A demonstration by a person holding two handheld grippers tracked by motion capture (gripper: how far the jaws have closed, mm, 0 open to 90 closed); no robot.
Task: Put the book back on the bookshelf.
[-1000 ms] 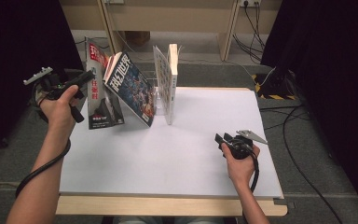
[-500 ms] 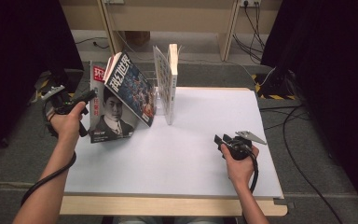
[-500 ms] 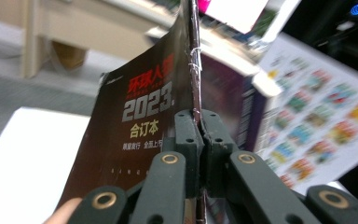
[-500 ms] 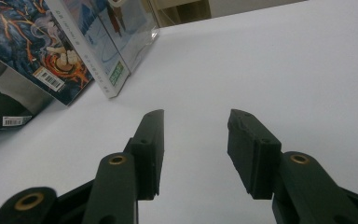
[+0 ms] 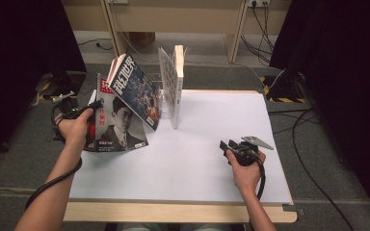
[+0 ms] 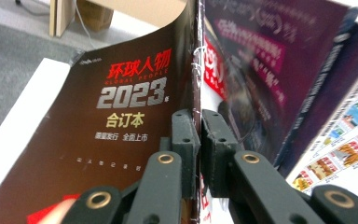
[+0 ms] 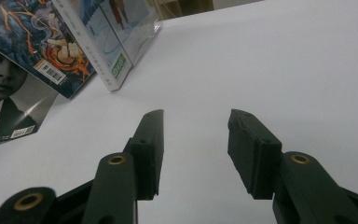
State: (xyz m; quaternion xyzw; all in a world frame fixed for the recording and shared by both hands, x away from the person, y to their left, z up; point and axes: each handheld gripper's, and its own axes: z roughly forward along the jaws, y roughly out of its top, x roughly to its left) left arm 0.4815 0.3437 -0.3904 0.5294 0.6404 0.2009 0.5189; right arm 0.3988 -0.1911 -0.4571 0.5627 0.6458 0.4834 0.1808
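Note:
A magazine with a man's portrait on its cover (image 5: 118, 127) leans at the table's left edge, its bottom edge on the white top. My left gripper (image 5: 92, 107) is shut on its spine side; in the left gripper view the pads (image 6: 186, 135) pinch the thin edge beside the dark back cover (image 6: 121, 121). These jaws have just been opening a little, with the magazine still between them. A blue-covered magazine (image 5: 135, 91) leans over it against upright white books (image 5: 173, 86). My right gripper (image 5: 227, 144) rests on the table at the right, open (image 7: 196, 121), nothing between its fingers.
The white table top (image 5: 212, 125) stretches between the books and the right hand. A clear plastic stand (image 7: 154, 23) sits at the foot of the upright books. Cables and wooden furniture legs lie on the floor beyond the table.
My left hand has sunk with the portrait magazine, whose cover has swung round to face up and whose bottom edge now rests on the table. The right hand has stayed put.

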